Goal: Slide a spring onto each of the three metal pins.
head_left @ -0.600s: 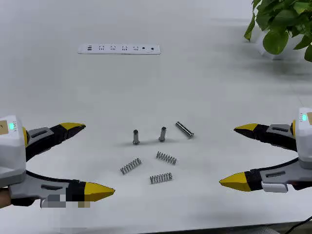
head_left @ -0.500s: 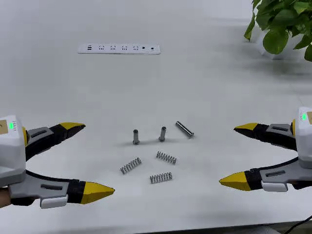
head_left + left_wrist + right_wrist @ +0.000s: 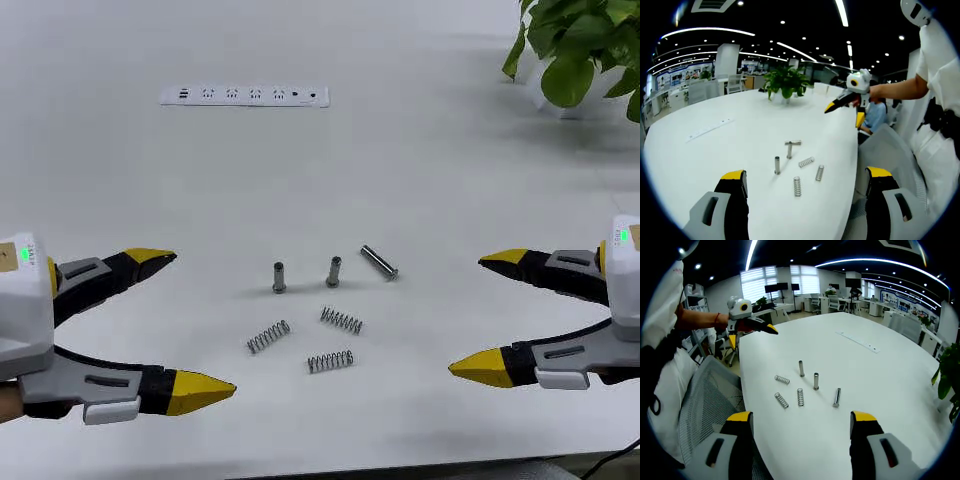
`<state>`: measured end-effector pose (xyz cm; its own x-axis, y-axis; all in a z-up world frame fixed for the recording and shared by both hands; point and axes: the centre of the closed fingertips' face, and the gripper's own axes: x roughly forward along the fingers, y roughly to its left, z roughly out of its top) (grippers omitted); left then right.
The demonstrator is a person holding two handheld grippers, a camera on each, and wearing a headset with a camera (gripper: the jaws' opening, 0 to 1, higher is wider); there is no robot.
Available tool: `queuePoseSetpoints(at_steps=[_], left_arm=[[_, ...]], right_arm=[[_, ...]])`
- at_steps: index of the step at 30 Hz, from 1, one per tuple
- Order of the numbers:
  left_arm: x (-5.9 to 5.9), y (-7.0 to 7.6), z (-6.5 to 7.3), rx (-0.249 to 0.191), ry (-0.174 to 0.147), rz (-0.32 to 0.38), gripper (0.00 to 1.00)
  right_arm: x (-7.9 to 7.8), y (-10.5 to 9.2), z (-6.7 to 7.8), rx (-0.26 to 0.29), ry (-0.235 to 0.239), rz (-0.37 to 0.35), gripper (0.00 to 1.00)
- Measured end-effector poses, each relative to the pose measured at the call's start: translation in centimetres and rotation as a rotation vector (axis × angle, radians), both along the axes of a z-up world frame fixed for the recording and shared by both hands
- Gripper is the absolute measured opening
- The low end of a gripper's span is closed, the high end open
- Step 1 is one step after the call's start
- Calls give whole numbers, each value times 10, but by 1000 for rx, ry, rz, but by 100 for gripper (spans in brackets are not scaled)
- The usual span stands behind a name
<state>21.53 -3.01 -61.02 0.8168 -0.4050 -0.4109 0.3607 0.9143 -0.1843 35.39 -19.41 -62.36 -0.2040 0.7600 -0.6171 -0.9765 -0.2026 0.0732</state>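
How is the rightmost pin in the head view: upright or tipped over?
Tipped over. The pin lies lengthwise on the table, its side along the surface.

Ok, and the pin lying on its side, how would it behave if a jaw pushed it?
The lying pin is a smooth round cylinder on the flat table, so a sideways push would probably roll it, curving around its wider head. It looks like solid metal: likely stiff and heavy for its size. The shiny surface may slip in a pinch.

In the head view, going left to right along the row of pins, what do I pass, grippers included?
First the left gripper → upright pin → second upright pin → pin lying on its side → right gripper.
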Motion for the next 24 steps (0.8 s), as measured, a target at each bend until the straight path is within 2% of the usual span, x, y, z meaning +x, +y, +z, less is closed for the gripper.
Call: queuePoseSetpoints(at_steps=[9,11,14,16,24], left_arm=[[1,-2,0,-4,0,-2,99],[1,-1,0,-6,-1,-2,99],[1,-1,0,-8,-4,-1,99],[1,0,0,-10,-5,0,99],[0,3,-1,-16,-7,4,98]], right_arm=[[3,7,5,0,-6,2,79],[12,11,4,-4,-3,-4,77],[15,16,7,-5,-16,-4,75],[23,22,7,-8,-18,-9,74],[31,44,9,-40,-54,-8,68]])
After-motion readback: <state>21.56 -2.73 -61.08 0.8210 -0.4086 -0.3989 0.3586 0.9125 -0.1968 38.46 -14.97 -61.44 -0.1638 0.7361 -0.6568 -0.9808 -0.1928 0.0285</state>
